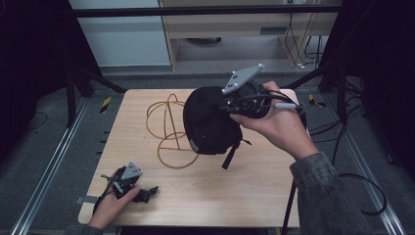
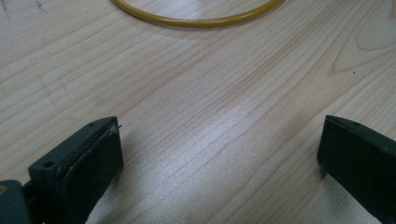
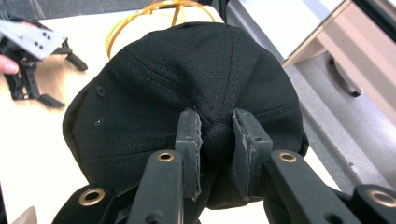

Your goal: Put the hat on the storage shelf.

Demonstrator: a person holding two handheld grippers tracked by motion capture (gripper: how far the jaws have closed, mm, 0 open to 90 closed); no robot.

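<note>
Up over the far half of the counter (image 1: 254, 191), the right gripper (image 3: 217, 135) pinches a black cap (image 1: 210, 125) by the small button at its crown — in the right gripper view the two jaws close on that button from either side, with the cap's stitched panels fanning away beyond them. In the high view the cap hangs off the gripper, lifted clear of the wood, its adjusting strap (image 1: 230, 154) dangling from the lower edge toward the middle of the counter. The right hand (image 1: 276, 125) wraps the gripper body from the right-edge side, and the grey three-cornered plate sits on top, tilted.

Beneath and to the left of the cap lies a yellow wire frame (image 1: 169, 132) of looped rings, resting on the far-left part of the counter; one of its loops (image 2: 196, 16) crosses the top of the left gripper view.

Meanwhile the left gripper (image 2: 219, 158) rests low at the near-left corner, held by the left hand (image 1: 110, 205). Its jaws stand spread wide apart, with bare wood grain between them — nothing held. It lies well apart from the cap.
</note>
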